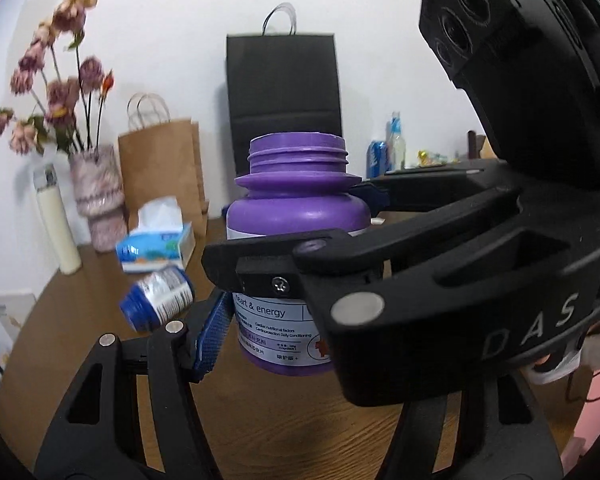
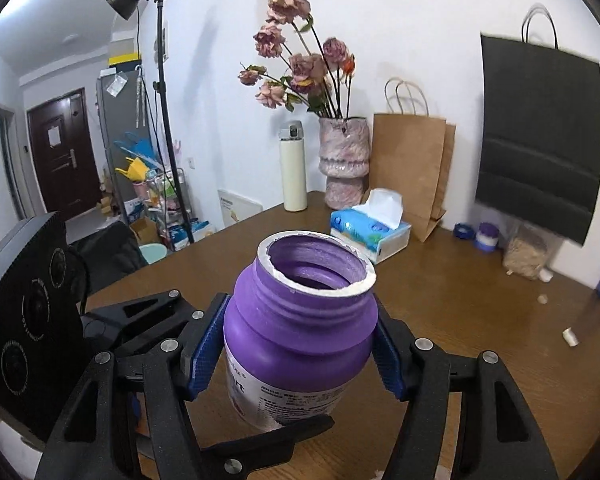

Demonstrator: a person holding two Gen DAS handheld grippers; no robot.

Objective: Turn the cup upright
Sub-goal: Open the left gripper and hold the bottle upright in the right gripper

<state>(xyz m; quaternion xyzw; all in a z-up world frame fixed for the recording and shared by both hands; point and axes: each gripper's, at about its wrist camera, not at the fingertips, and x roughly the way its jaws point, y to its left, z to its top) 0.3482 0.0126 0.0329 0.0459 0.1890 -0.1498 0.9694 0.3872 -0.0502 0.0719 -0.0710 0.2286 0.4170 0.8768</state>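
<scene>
While pinched at mid-body between the right tongs [image 2: 296, 354], purple cup [image 2: 300, 320] rides above counter [image 2: 460, 308], long axis near vertical, mouth up. Left tongs [image 1: 300, 280] crossing nearer, clamping same cup.

The jar [image 2: 296, 340] is smooth, faintly glossy purple plastic with a paper label. At its 3 and 9 o'clock, rough blue textured pads [image 2: 206, 350] face matt black plastic arms. The table [image 2: 460, 300] is glossy brown wood.
</scene>
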